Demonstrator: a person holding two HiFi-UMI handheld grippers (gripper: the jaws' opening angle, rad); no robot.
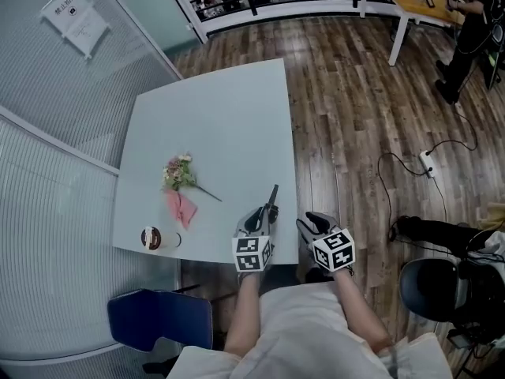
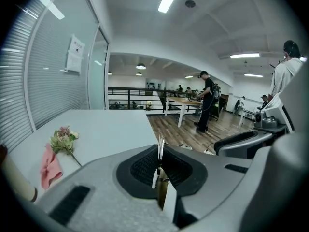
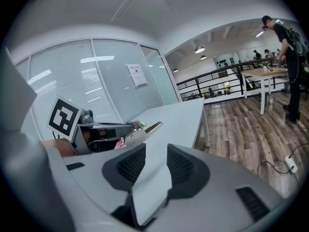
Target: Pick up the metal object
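In left gripper (image 2: 159, 154), metal object (image 2: 160, 143) clamped

- The table (image 1: 221, 109) I'm working over looks like smooth, matt, pale laminate.
- The floor (image 1: 363, 93), at three o'clock from the table, is wood plank with a soft sheen.
- The metal strip (image 2: 160, 149) pinched in my left gripper (image 2: 159, 167) is thin bare metal, bright and glossy along its edge.
- The left gripper and the right gripper (image 3: 149, 166) have matt grey plastic shells, faintly grainy; the pads (image 2: 142, 168) are black and ribbed.
- The napkin (image 1: 181, 208), at nine o'clock from the left gripper, looks like soft pink cloth, crumpled.
- The wall (image 1: 47, 172) is ribbed frosted glass, with a matt paper sheet (image 1: 73, 20) at eleven o'clock.
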